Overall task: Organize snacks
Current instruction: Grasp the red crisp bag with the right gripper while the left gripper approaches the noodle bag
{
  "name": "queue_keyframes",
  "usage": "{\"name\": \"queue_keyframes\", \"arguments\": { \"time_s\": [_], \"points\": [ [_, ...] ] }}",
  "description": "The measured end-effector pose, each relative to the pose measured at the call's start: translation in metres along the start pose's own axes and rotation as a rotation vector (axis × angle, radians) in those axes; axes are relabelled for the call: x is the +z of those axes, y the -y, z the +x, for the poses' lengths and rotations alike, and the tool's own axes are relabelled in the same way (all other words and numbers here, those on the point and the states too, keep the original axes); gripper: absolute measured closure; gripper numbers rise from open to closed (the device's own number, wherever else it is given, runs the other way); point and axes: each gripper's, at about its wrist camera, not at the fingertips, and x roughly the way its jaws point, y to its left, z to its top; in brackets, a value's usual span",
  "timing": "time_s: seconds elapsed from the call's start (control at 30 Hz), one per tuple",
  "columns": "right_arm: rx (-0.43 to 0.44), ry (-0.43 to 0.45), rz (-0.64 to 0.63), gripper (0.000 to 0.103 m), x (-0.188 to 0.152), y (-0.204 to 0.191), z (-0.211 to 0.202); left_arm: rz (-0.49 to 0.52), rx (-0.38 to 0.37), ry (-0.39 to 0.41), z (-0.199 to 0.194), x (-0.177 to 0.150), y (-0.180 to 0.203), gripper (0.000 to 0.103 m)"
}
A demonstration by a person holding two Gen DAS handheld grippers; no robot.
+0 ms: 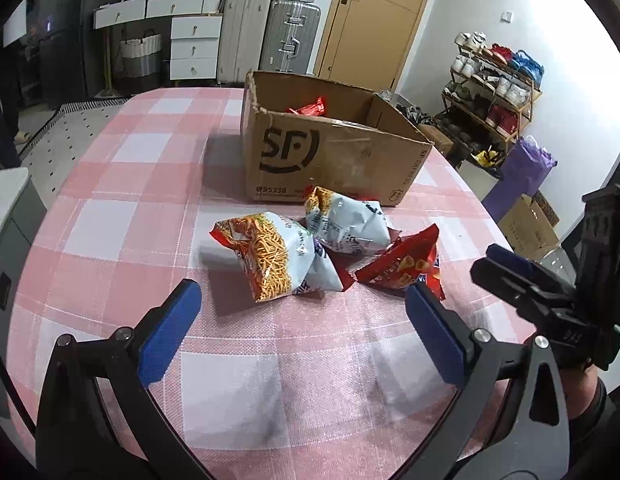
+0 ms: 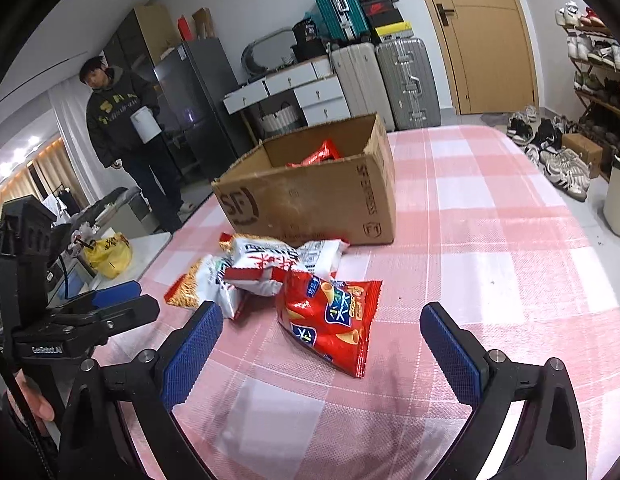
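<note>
1. The left hand-held gripper [image 1: 302, 308] stands wide open and holds nothing; its blue pads [image 1: 170, 332] are above the tabletop [image 1: 110, 184], just near of the snack pile
2. The right hand-held gripper [image 2: 322, 344] is also wide open and empty, with the red snack bag [image 2: 330, 320] lying between its pads but not touched
3. Three bags lie together on the tabletop, near the front wall of the cardboard box [image 1: 330, 160]: the noodle snack bag [image 1: 270, 260] on the left, the white snack bag [image 1: 350, 224] behind it, and the red snack bag on the right
4. One red packet [image 1: 310, 108] is already inside the box, so I judge that the task is only started
5. To do this step well, I would lower each gripper over one bag only, close on the puffy middle and not on the thin sealed edge, and press gently so that the bag does not burst
6. The bags overlap, so lifting one may drag its neighbour; it is better to lift slowly
</note>
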Motion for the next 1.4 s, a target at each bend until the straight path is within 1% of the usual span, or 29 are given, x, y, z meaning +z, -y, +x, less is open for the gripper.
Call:
{"name": "queue_keyframes", "arguments": {
  "time_s": [0.27, 0.47, 0.7, 0.8, 0.9, 0.93, 1.0, 1.03, 1.1, 1.13, 1.23, 1.4],
  "points": [
    [-0.003, -0.062, 0.005, 0.002, 0.003, 0.005, 0.035, -0.007, 0.007, -0.037, 0.022, -0.006, -0.009, 0.002],
    [0.014, -0.115, 0.028, 0.002, 0.006, 0.008, 0.065, -0.013, 0.003, -0.061, 0.034, -0.009, -0.016, 0.002],
    [0.001, -0.149, 0.071, 0.002, 0.007, 0.014, 0.087, -0.020, 0.004, -0.075, 0.046, -0.009, -0.022, 0.002],
    [0.014, -0.152, 0.079, 0.003, 0.007, 0.016, 0.091, -0.022, 0.004, -0.078, 0.049, -0.008, -0.024, 0.002],
    [0.020, -0.154, 0.069, 0.009, 0.007, 0.016, 0.092, -0.024, 0.005, -0.080, 0.051, -0.009, -0.026, 0.002],
    [0.024, -0.154, 0.070, 0.016, 0.007, 0.016, 0.092, -0.025, 0.004, -0.081, 0.051, -0.010, -0.027, 0.002],
    [0.025, -0.154, 0.072, 0.022, 0.006, 0.016, 0.092, -0.025, 0.003, -0.083, 0.052, -0.011, -0.027, 0.002],
    [0.031, -0.155, 0.072, 0.028, 0.006, 0.016, 0.092, -0.024, 0.003, -0.085, 0.051, -0.012, -0.027, 0.002],
    [0.040, -0.166, 0.057, 0.045, 0.006, 0.014, 0.093, -0.025, 0.003, -0.088, 0.052, -0.011, -0.028, 0.002],
    [0.056, -0.174, 0.056, 0.047, 0.004, 0.014, 0.093, -0.026, 0.003, -0.089, 0.051, -0.013, -0.028, 0.002],
    [0.067, -0.172, 0.052, 0.050, 0.004, 0.014, 0.092, -0.032, 0.003, -0.090, 0.050, -0.014, -0.029, 0.002],
    [0.082, -0.155, 0.057, 0.051, 0.003, 0.015, 0.086, -0.040, 0.006, -0.091, 0.046, -0.017, -0.029, 0.002]
  ]
}}
